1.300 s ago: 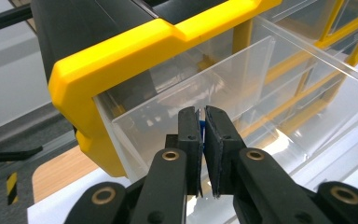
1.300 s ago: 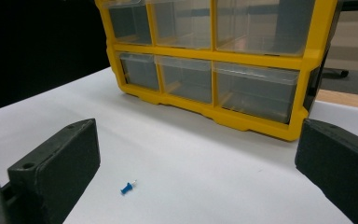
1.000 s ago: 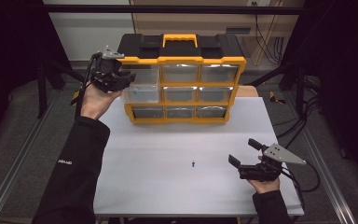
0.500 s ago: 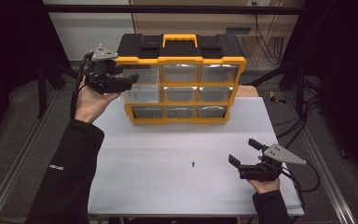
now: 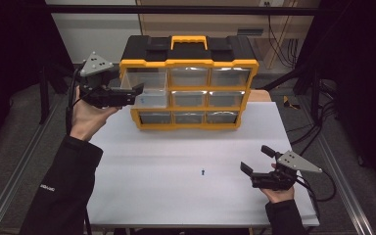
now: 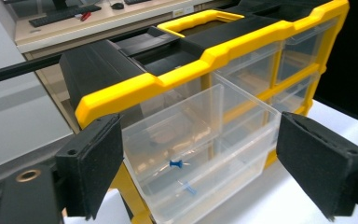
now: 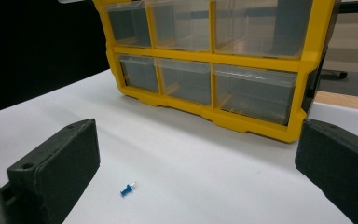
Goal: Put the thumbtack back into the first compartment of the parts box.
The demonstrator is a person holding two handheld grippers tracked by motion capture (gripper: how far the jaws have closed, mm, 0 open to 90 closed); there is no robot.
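Left tongs (image 5: 136,92) open, jaws either side of a pulled-out clear drawer (image 6: 200,154) holding blue pushpins (image 6: 175,164), yellow organizer (image 5: 191,83) just behind, right tongs (image 5: 254,164) open, low over the tabletop (image 5: 176,196), loose blue pushpin (image 7: 127,189) ahead between the jaws

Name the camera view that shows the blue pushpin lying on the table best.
The right gripper view: the blue pushpin lies close, between the right tool's open jaws, its head and pin distinct. In the high view it is a tiny dark speck on the white table.
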